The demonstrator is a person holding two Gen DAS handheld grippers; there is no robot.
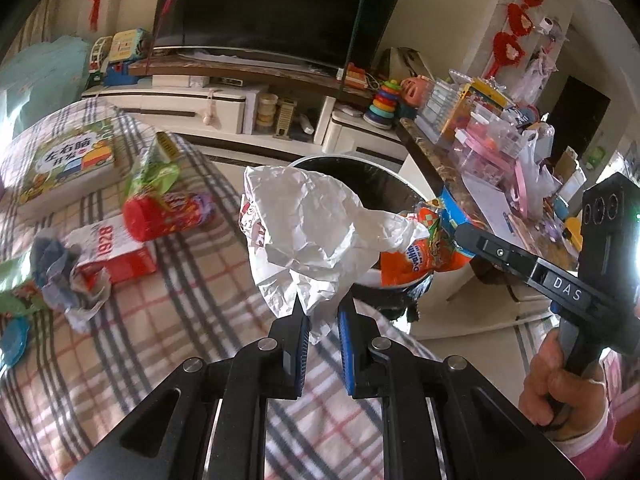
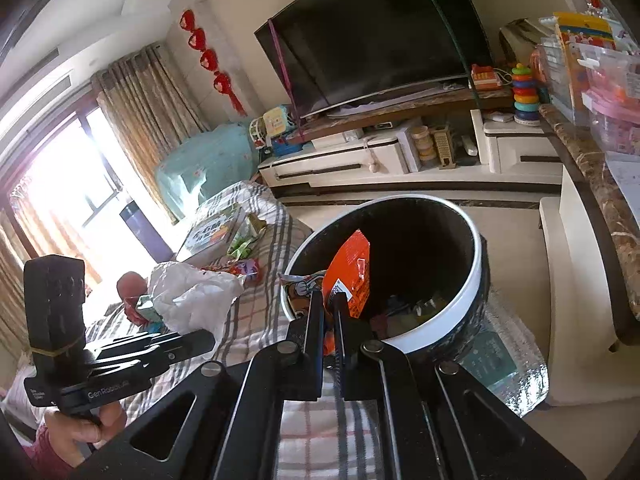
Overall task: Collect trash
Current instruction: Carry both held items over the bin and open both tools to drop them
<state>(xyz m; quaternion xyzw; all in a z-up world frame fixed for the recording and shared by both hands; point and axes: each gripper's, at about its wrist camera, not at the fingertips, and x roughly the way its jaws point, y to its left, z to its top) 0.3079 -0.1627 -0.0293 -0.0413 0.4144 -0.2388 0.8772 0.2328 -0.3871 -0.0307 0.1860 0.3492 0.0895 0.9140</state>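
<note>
Living-room setting: your work surface is a plaid blanket (image 1: pixel 192 312) in grey, red and white checks, with a dark flat-screen television (image 1: pixel 276 8) on a low white TV cabinet (image 1: pixel 188 108) behind it and a stacking-ring toy (image 1: pixel 385 102) at the cabinet's end.

Item 1: your left gripper (image 1: pixel 320 312). Its blue-padded fingers are clenched on the lower edge of a crumpled white paper bag (image 1: pixel 316 228), which stands up above the fingertips, off the blanket, in front of the bin.

Item 2: your right gripper (image 2: pixel 330 300). Its fingers are pressed together on an orange snack wrapper (image 2: pixel 350 270), held just over the near rim of the bin; the left wrist view shows the same wrapper touching the white bag's edge.

Item 3: round trash bin (image 2: pixel 476 276), white rim, black liner, standing on the floor against the blanket's edge. Some scraps lie at its bottom; what they are cannot be told.

Item 4: trash on the blanket, to your left. A red-capped snack canister (image 1: pixel 160 216) lies on its side; a green wrapper (image 1: pixel 154 168) lies just behind it; a red-and-white carton marked 1928 (image 1: pixel 116 252) lies near the canister; a crumpled grey-white wad of paper (image 1: pixel 64 280) touches the carton.

Item 5: a children's book (image 1: pixel 68 160) lies flat at the far left of the blanket.

Item 6: a marble-topped counter (image 2: pixel 600 200) to your right, crowded with clear plastic boxes (image 1: pixel 492 136).
</note>
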